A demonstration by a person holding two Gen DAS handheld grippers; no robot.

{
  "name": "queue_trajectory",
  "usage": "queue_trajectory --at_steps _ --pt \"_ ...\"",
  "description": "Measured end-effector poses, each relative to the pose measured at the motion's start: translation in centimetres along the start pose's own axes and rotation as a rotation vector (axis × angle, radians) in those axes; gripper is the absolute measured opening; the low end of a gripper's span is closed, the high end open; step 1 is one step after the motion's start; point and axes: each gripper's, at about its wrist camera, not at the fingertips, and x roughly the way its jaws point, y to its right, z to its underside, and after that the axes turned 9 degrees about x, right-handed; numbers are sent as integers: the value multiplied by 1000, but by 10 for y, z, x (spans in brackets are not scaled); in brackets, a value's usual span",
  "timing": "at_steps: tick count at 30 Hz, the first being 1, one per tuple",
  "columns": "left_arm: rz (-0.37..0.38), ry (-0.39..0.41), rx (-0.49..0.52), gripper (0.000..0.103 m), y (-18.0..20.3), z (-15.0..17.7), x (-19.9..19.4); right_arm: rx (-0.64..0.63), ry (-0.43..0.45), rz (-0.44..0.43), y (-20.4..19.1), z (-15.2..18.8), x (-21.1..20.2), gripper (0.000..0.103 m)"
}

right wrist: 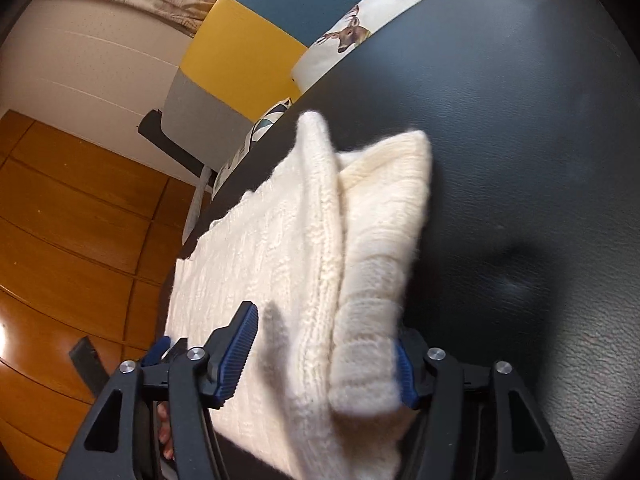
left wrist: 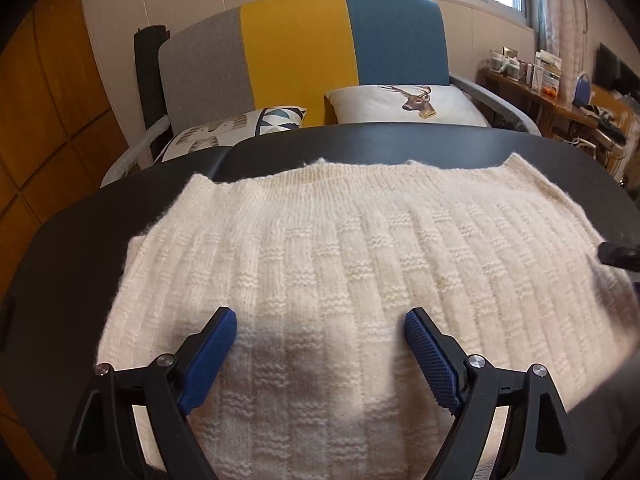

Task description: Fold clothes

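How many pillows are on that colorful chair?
2. The deer pillow lies below the chair's blue panel; the triangle-pattern pillow sits left of it, partly hidden behind the table edge. More may be hidden.

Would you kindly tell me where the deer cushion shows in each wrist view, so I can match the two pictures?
Left wrist view: the deer cushion lies upper centre-right, just past the table's far edge, under the sofa's blue panel.
Right wrist view: the deer cushion sits at top centre, tilted, against the table's edge.
Shared landmark: the sofa back's yellow panel, beside the cushion in both.
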Motion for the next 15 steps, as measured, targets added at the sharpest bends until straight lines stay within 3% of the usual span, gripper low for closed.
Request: queue_trajectory --at_steps 1,4,6,7,9,11,15 --pt "14 6 -9 87 2 0 -3 4 -14 8 0 1 4 24" --pt "74 47 -36 87 11 5 -15 32 -8 -6 1 3 8 20" --pt "112 85 -52 70 19 9 -24 33 0 5 0 6 9 20" --pt "124 79 -51 55 22 12 -24 41 0 3 1 6 8 20" --pt "147 59 -47 44 29 18 -23 55 0 -1 3 6 7 20" --pt "164 39 -49 27 32 26 -19 67 -2 -11 7 4 8 20" --pt "167 41 -22 21 41 43 -16 83 1 -12 8 3 9 20"
